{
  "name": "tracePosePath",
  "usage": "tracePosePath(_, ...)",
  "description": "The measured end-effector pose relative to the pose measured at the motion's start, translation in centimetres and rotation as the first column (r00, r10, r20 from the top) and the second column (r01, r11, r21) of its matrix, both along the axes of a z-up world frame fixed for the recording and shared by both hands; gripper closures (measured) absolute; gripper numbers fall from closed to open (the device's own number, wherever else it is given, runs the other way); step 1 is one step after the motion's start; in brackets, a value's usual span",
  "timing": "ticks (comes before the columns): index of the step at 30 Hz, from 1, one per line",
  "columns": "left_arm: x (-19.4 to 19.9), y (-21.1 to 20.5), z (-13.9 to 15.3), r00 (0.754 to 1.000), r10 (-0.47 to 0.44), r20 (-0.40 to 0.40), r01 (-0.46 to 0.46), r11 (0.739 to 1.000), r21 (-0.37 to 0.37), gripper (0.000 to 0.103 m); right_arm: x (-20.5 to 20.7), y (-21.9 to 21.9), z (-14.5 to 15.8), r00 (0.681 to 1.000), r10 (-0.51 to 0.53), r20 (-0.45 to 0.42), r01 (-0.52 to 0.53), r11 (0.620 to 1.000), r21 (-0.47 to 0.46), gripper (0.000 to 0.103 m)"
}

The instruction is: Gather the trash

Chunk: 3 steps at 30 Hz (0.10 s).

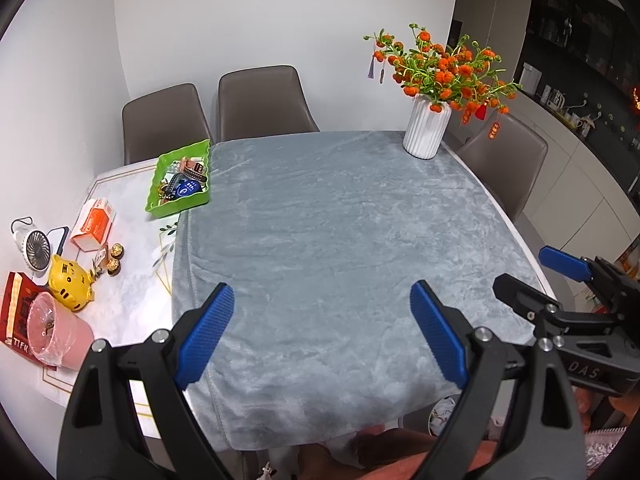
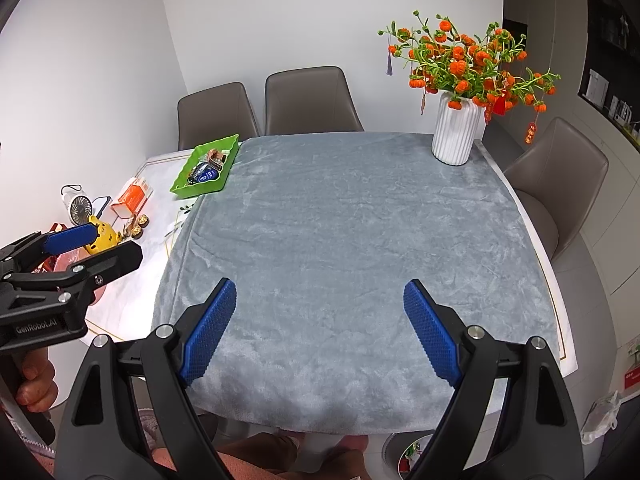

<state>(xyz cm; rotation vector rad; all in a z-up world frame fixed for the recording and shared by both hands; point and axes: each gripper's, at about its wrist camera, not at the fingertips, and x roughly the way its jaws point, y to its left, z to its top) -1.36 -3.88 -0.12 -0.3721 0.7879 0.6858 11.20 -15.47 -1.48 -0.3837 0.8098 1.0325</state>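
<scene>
Both the left gripper point(image 1: 322, 328) and right gripper point(image 2: 320, 326) hover level over the grey cloth point(image 1: 340, 240), jaws spread wide.

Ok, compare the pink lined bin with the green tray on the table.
The pink plastic-lined bin is round, tall and nearly empty; the green scalloped plastic tray is rectangular, shallow and full of small items. The bin stands at the near left edge, the tray further back. Both rest on the white marble tabletop.

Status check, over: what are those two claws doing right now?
Left claw open, empty. Right claw open, empty. Pink bin at table's left edge. Grey cloth bare; no trash spotted.
</scene>
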Motion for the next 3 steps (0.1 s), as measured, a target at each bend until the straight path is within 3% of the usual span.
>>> tracePosePath(3,-0.01,-0.13,0.05,1.000,0.000,-0.001,0.000,1.000,0.003,0.014,-0.04,0.02,0.01,1.000,0.001,0.002,-0.001,1.000,0.001,0.020)
